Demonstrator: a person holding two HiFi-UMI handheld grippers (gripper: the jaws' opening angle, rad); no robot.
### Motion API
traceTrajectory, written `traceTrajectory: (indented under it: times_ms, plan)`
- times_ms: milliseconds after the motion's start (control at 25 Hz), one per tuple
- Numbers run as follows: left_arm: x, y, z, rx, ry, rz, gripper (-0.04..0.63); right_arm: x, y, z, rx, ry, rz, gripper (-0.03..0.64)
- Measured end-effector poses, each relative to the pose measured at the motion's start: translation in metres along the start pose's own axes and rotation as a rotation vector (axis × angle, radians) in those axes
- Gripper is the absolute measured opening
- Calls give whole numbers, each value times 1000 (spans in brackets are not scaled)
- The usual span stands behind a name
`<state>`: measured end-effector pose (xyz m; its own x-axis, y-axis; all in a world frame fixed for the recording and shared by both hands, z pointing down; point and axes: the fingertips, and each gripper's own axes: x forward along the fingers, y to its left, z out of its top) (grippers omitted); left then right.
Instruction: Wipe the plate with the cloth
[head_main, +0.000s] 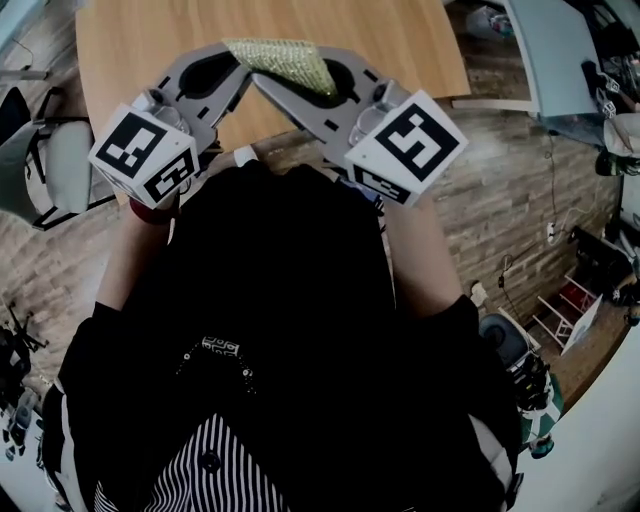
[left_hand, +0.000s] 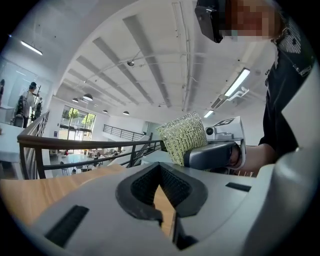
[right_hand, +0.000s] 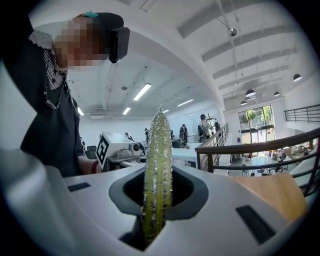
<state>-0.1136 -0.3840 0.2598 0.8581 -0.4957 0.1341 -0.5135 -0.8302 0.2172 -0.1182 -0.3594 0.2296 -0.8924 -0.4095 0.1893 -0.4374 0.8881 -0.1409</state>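
Over the wooden table (head_main: 140, 50), near your chest, your right gripper (right_hand: 158, 175) pinches the green cloth (right_hand: 160, 135); your left gripper (left_hand: 159, 169) seems closed, empty.

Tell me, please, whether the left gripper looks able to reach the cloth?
Probably yes: the cloth, clamped in the right gripper, sits close beside the left gripper, nothing between, though the left jaws are shut.

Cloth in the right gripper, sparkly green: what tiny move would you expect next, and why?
Probably tipping both grippers down toward the wooden table to look for the plate. The right gripper is shut on the cloth, the left gripper is shut on nothing, both point upward, and no plate shows in any view.
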Motion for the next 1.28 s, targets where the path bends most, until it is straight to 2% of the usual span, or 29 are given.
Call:
traceTrajectory:
  times_ms: [200, 320, 520, 720, 1000, 1280]
  plan:
    - [8, 22, -1, -11, 13, -28, -5, 15, -18, -1, 12, 13, 0, 48]
    - [18, 25, -6, -17, 32, -17, -5, 14, -20, -4, 20, 18, 71, 48]
    - [48, 38, -18, -35, 94, 39, -5, 10, -51, -17, 49, 43, 140, 48]
    - [54, 65, -32, -90, 137, 112, -5, 27, -78, -29, 91, 54, 221, 48]
    - [69, 84, -57, -181, 182, 153, -5, 36, -99, -54, 150, 56, 289, 48]
    - [71, 105, -85, -253, 229, 165, -5, 54, -113, -78, 181, 90, 292, 48]
